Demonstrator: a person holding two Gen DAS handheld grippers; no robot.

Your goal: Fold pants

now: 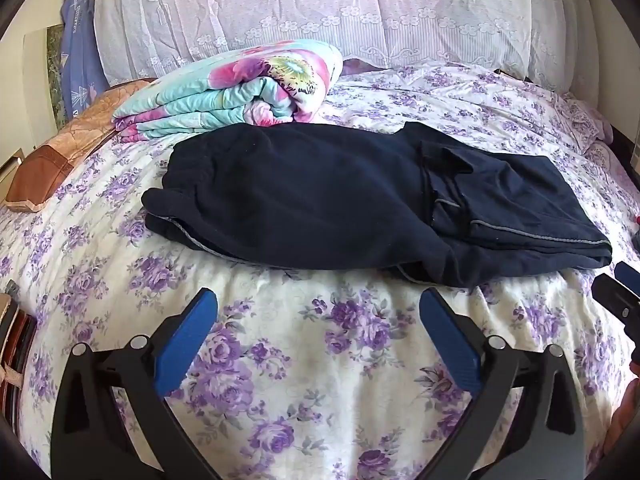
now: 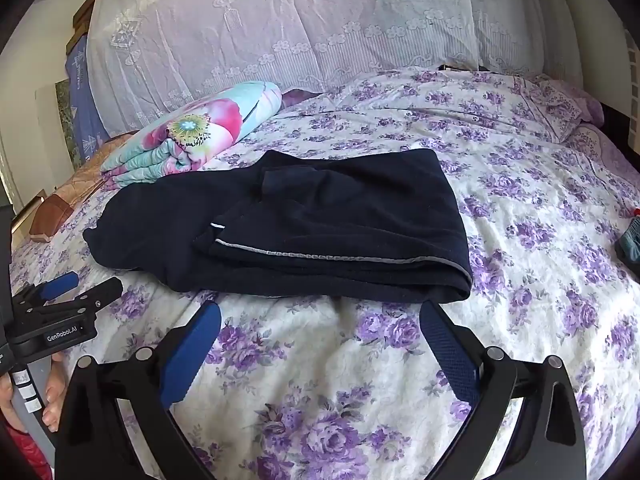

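we see a floral sheet [image 1: 320, 360], a folded quilt [image 1: 240, 88] near a lace cover [image 1: 320, 8], and a brown pillow [image 1: 60, 152] beside it.

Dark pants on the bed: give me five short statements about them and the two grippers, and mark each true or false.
1. The dark pants lie on the floral bedsheet. True.
2. The left gripper is clamped on the pants. False: its jaws stand open, short of the cloth.
3. A folded flowered quilt sits behind the pants. True.
4. The right gripper holds the pants' grey-piped edge. False: it is open, holding nothing, with the pants' near edge just beyond its tips.
5. The pants hang over the edge of the bed. False: they rest fully on the sheet.
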